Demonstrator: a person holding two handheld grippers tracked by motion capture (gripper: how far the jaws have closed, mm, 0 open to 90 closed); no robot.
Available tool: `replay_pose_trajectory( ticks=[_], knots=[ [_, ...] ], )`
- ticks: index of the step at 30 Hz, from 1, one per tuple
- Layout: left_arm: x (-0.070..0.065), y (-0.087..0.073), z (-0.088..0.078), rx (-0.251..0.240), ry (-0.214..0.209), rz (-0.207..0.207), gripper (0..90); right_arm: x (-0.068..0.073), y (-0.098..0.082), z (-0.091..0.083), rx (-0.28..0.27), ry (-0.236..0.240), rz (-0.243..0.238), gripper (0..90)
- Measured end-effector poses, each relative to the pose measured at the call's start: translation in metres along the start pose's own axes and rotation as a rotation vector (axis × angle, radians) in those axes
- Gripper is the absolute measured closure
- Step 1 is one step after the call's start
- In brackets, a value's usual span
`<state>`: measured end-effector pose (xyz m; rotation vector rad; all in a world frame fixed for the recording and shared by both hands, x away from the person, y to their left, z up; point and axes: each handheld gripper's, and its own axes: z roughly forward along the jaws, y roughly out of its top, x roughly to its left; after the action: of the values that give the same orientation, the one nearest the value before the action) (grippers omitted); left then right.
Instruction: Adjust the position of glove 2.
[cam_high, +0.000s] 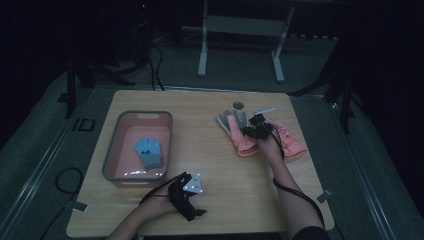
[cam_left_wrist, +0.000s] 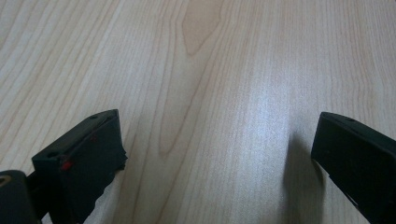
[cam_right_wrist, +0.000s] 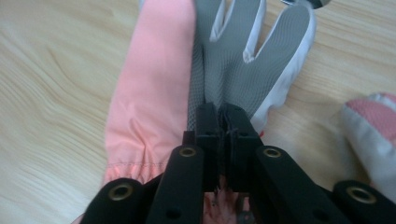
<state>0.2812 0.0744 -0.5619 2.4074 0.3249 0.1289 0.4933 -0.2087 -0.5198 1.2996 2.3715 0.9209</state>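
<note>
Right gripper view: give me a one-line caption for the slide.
Right gripper shut on the pink-and-grey glove lying on the wooden table, with a second glove beside it.

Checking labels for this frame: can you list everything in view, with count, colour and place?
table: 1, light wood, under everything
bin: 1, pink with grey rim, left part of table
blue glove: 1, blue, lying inside the bin
pink-and-grey glove: 1, pink cuff with grey palm, right part of table, pinched in the right gripper
second pink glove: 1, pink, just right of the first one
round grey disc: 1, grey, far edge of table
metal frame: 1, pale grey, on the floor beyond the table
left gripper: 1, black, jaws apart over bare table, near edge
right gripper: 1, black, jaws closed on the pink-and-grey glove
</note>
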Motion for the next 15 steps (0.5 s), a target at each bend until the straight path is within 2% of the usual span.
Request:
replay_pose_trajectory(
  ticks=[5, 10, 15],
  knots=[
    [-0.002, 0.001, 0.0, 0.004, 0.01, 0.014, 2.4, 0.018, -0.002, -0.018, -0.03, -0.008, 0.116, 87.7],
    [-0.002, 0.0, 0.0, 0.003, 0.017, 0.009, 2.4, 0.04, -0.009, -0.034, -0.051, -0.048, 0.157, 88.3],
    [-0.001, 0.0, -0.001, -0.003, 0.018, 0.008, 2.4, 0.056, -0.019, -0.056, -0.117, -0.037, 0.229, 88.5]
  ],
)
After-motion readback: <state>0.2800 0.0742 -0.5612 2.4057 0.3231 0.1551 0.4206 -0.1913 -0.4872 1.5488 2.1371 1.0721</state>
